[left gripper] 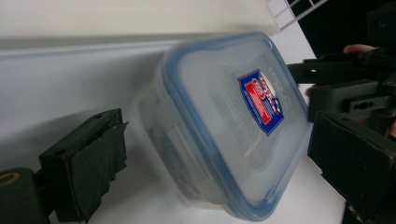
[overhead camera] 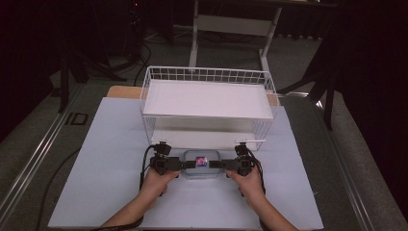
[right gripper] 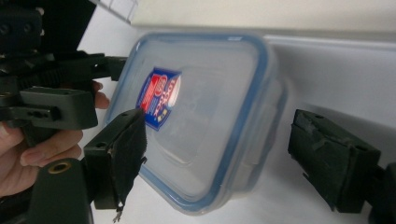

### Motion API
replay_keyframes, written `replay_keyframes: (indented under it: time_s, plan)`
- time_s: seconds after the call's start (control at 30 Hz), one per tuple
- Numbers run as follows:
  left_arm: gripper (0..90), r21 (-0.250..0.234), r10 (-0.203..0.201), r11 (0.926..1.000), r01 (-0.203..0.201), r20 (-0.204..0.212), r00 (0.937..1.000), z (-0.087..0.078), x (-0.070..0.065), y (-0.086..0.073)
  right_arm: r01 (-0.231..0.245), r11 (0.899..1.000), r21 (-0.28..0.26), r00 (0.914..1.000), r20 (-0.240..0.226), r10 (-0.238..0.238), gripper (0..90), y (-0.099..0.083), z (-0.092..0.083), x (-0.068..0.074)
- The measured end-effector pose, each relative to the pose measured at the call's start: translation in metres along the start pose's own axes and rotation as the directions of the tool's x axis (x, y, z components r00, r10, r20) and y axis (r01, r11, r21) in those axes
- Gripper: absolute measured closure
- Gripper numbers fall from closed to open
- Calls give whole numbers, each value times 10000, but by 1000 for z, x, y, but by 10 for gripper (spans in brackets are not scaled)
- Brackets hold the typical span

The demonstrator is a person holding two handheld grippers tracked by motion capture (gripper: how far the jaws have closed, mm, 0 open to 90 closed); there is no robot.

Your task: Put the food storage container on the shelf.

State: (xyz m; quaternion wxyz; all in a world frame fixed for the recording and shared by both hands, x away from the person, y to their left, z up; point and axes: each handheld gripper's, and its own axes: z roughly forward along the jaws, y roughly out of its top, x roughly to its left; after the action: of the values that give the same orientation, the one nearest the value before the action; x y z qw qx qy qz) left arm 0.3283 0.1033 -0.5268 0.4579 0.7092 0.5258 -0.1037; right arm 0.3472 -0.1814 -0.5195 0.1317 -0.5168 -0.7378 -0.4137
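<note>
A clear plastic food box (overhead camera: 202, 168) with a blue-rimmed lid and a red and blue label lies on the white board, just in front of the wire rack. My left gripper (overhead camera: 185, 164) reaches in from the box's left end and my right gripper (overhead camera: 220, 164) from its right end. In the left gripper view the box (left gripper: 224, 116) lies between the jaws of the left gripper (left gripper: 219, 168), with a gap at the left pad. In the right gripper view the right gripper (right gripper: 226, 158) straddles the box (right gripper: 201, 116); its right jaw stands clear of the wall.
A white wire rack (overhead camera: 207, 103) with a flat white shelf stands right behind the box. The white board (overhead camera: 110, 159) extends to both sides and toward the person. Black cables trail from both grippers. A desk frame (overhead camera: 231, 29) stands on the floor beyond.
</note>
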Motion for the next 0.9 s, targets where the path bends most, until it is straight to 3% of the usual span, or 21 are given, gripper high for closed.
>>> replay_keyframes:
  time_s: [0.1, 0.17, 0.27, 0.4, 0.47, 0.57, 0.6, 0.67, 0.8, 0.9]
  plan:
    - [55, 69, -269, 9996, 268, 104, 9996, 3, 1, 0, -9, 10000, 66, 10000, 70, 8, 216, 0, 1, 1]
    - [153, 138, -499, 9987, 497, 148, 9986, 4, 2, 1, -13, 9997, 236, 9999, 110, 10, 245, 2, 4, 4]
    - [184, 215, -525, 9984, 522, 128, 9985, 6, 2, 0, -130, 9993, 338, 9996, 264, 121, 287, 2, 7, 6]
    - [210, 417, -591, 9973, 598, -179, 9981, 9, 2, -1, -576, 9976, 383, 9983, 58, 574, 305, 1, 7, 3]
    - [208, 498, -752, 9959, 754, -68, 9971, 9, 4, -1, -625, 9971, 444, 9980, -32, 627, 316, 1, 6, 1]
    - [213, 659, -665, 9956, 666, -34, 9978, 8, 4, -1, -795, 9958, 457, 9968, -47, 798, 332, 0, 5, 1]
    - [221, 908, -584, 9941, 589, -79, 9983, 8, 2, -1, -864, 9950, 498, 9962, -74, 868, 342, 1, 4, 0]
    - [245, 895, -610, 9941, 616, -95, 9981, 5, 1, -1, -1111, 9924, 530, 9937, -89, 1118, 351, 1, 3, -1]
    - [323, 853, -193, 9961, 224, -369, 9991, 0, -5, -1, -1174, 9914, 572, 9931, 82, 1171, 352, 1, 3, 1]
    - [329, 857, -160, 9961, 196, -426, 9990, -1, -8, -3, -1191, 9910, 605, 9929, 133, 1185, 354, 1, 2, 3]
